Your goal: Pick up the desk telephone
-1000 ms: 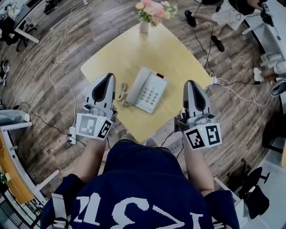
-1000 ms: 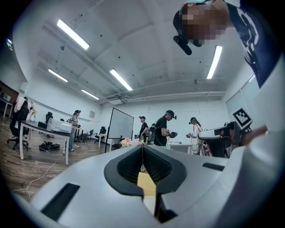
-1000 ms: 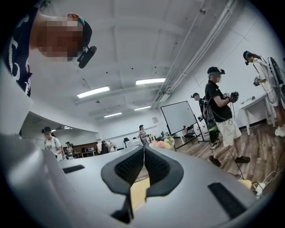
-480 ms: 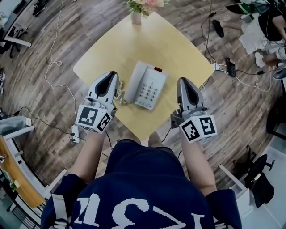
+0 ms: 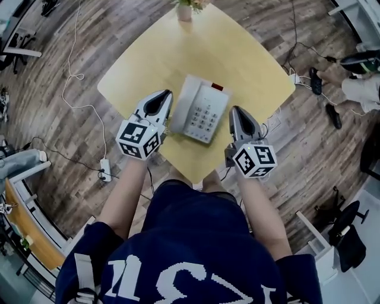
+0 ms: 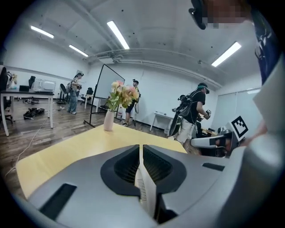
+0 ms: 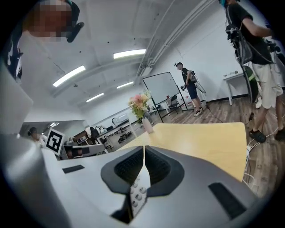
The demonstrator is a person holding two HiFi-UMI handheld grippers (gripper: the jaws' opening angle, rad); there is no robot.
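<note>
A white desk telephone (image 5: 202, 110) with a grey keypad and a red light lies on the yellow table (image 5: 178, 56). Its handset is on the left, and its coiled cord is hidden behind my left gripper. My left gripper (image 5: 167, 94) is shut and empty, close beside the phone's left edge. My right gripper (image 5: 234, 110) is shut and empty too, just off the phone's right edge. In the left gripper view the jaws (image 6: 141, 148) meet, with a strip of the phone's side below them. The right gripper view shows shut jaws (image 7: 144, 149) over keypad buttons (image 7: 137, 194).
A vase of pink flowers (image 5: 184, 10) stands at the table's far corner. A power strip (image 5: 105, 169) and cables lie on the wood floor to the left. A person's feet (image 5: 356, 62) are at the right, an office chair (image 5: 344, 237) at the lower right. Several people stand behind.
Both grippers have come down and forward, closing in on the telephone's two sides. They stay shut. The telephone has not moved on the table.
</note>
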